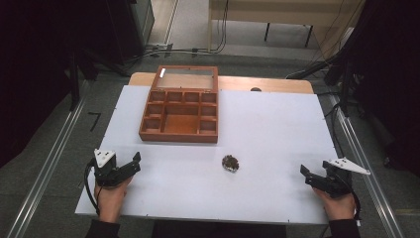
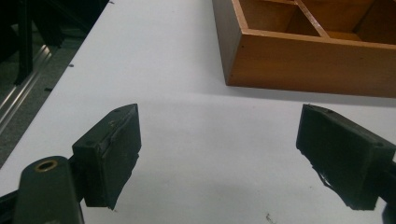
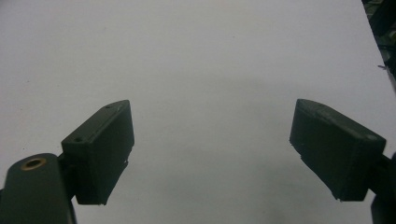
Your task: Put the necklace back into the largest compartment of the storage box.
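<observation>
White tabletop — a matte sheet laid over a wooden top whose tan edge shows along the far side. A small dark spot sits on that wood strip near the middle of the far edge; too small to identify. Room is dim: grey carpet floor, metal rails running along both sides of the tabletop, dark equipment at left and right, cables on the floor beyond, and a light wooden desk at the back.

Wooden box stands on the far-left part of the tabletop, lid raised at the back with a clear pane, small compartments around a bigger one, all look empty. In the left gripper view its near corner is close ahead of the jaws. Small dark round object lies on the tabletop, nearer than the box and toward the centre — detail unreadable.

Left tongs at the near-left edge, held in the left hand; jaws spread wide, nothing between them. Right tongs near the near-right edge in the right hand; jaws also wide apart, gripping nothing.

No readable labels or writing anywhere.
</observation>
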`<state>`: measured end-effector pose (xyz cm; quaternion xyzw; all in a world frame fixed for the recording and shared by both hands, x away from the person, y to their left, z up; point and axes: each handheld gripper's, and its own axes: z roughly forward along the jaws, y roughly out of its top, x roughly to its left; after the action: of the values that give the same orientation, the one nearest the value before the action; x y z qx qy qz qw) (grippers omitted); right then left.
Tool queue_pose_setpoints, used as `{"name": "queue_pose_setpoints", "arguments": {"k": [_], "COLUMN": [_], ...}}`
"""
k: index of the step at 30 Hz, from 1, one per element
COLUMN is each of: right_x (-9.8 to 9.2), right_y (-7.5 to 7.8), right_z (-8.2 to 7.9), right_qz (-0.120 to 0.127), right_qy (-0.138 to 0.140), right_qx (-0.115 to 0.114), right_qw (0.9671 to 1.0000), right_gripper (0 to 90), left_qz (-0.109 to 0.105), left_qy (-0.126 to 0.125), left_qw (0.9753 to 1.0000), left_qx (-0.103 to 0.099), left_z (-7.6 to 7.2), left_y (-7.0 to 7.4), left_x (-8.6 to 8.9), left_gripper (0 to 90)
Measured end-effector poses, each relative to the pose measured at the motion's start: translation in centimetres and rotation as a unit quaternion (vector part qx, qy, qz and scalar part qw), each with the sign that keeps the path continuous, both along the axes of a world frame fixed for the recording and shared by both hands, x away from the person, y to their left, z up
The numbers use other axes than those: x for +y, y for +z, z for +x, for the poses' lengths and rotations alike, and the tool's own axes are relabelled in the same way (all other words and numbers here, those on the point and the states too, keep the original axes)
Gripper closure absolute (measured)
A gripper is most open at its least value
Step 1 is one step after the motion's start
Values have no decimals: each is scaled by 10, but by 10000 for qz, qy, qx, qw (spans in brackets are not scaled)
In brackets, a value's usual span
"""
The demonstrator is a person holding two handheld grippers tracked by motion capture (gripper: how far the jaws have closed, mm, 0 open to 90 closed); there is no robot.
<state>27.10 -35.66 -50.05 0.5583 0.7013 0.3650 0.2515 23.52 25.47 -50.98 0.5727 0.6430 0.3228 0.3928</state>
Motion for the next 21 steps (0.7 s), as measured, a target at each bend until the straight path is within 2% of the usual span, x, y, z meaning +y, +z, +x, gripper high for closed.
{"name": "queue_pose_setpoints", "arguments": {"k": [21], "right_x": [9], "right_y": [0], "right_z": [-1], "right_qz": [-17], "right_qy": [124], "right_qx": [12], "right_qw": [9999], "right_gripper": [123], "left_qz": [-6], "left_qy": [-41], "left_qw": [10000], "left_qx": [25], "left_z": [2], "left_y": [0], "left_x": [-2], "left_gripper": [145]}}
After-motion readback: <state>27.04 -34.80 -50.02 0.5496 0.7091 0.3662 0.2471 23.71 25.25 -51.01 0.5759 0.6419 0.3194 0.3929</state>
